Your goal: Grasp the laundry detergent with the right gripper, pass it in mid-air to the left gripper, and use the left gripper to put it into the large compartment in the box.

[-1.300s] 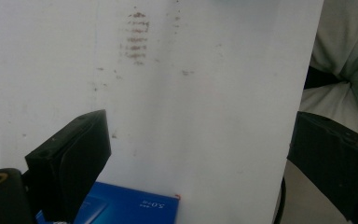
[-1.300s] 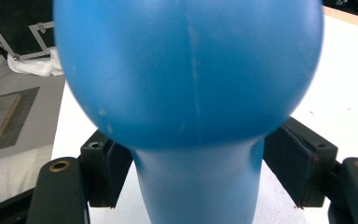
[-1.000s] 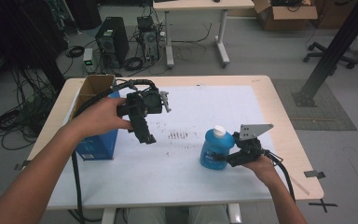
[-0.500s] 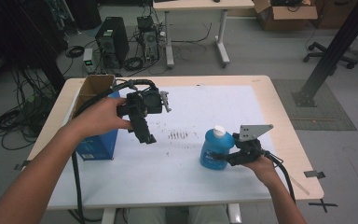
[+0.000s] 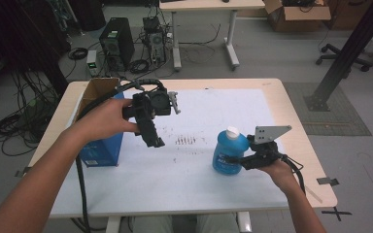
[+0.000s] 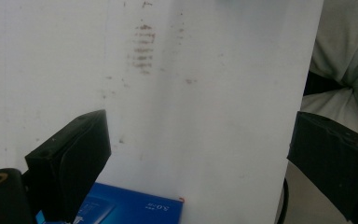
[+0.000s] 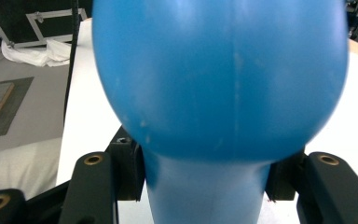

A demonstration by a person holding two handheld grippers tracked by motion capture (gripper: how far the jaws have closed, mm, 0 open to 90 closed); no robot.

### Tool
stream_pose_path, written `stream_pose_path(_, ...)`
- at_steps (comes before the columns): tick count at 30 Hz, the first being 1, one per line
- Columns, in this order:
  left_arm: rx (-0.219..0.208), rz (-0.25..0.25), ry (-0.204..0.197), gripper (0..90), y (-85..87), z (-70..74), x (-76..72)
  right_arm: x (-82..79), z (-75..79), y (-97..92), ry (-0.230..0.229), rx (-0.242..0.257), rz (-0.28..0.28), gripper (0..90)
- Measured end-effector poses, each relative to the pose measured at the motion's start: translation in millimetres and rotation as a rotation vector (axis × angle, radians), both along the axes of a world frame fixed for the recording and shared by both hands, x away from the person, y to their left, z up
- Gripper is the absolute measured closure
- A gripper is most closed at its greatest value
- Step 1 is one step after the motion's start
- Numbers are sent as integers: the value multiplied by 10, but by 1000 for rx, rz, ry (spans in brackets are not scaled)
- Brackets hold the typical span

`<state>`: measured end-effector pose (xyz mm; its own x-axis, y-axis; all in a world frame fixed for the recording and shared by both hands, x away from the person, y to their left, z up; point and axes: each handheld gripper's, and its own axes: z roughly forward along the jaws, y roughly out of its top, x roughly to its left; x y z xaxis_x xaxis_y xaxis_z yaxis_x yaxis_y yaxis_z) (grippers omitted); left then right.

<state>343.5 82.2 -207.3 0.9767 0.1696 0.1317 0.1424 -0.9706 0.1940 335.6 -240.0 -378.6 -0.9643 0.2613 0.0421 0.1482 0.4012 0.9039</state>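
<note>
A blue bottle (image 5: 226, 151) with a white cap (image 5: 232, 131) stands upright on the white sheet at the right. My right gripper (image 5: 234, 159) comes at it from the right and is shut on its narrower lower part; in the right gripper view the blue bottle (image 7: 214, 70) bulges above the two jaws of that gripper (image 7: 205, 186). My left gripper (image 5: 154, 139) is held in the air over the left half of the table, pointing down, beside a blue box (image 5: 99, 148). Its jaws stand wide apart in the left gripper view, open (image 6: 196, 154) and holding nothing.
The blue box has an open brown top (image 5: 97, 90) and sits at the table's left edge; its corner (image 6: 135, 207) lies below the left jaws. Dark smudge marks (image 5: 187, 141) (image 6: 142, 49) stain the white sheet (image 5: 209, 109) mid-table. A thick cable (image 5: 80, 179) trails from the left gripper.
</note>
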Motion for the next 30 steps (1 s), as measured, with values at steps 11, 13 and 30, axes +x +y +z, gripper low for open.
stream_pose_path(11, 9, -28, -21, 61, -150, 167, -70, -62, 309, 46, -15, -46, 22, 434)
stream_pose_path(13, 15, -33, -24, 61, -171, 190, -84, -73, 354, 64, -15, -46, 30, 435)
stream_pose_path(30, 4, -80, -15, 62, -287, 455, -202, -122, 736, 291, -20, -38, 104, 435)
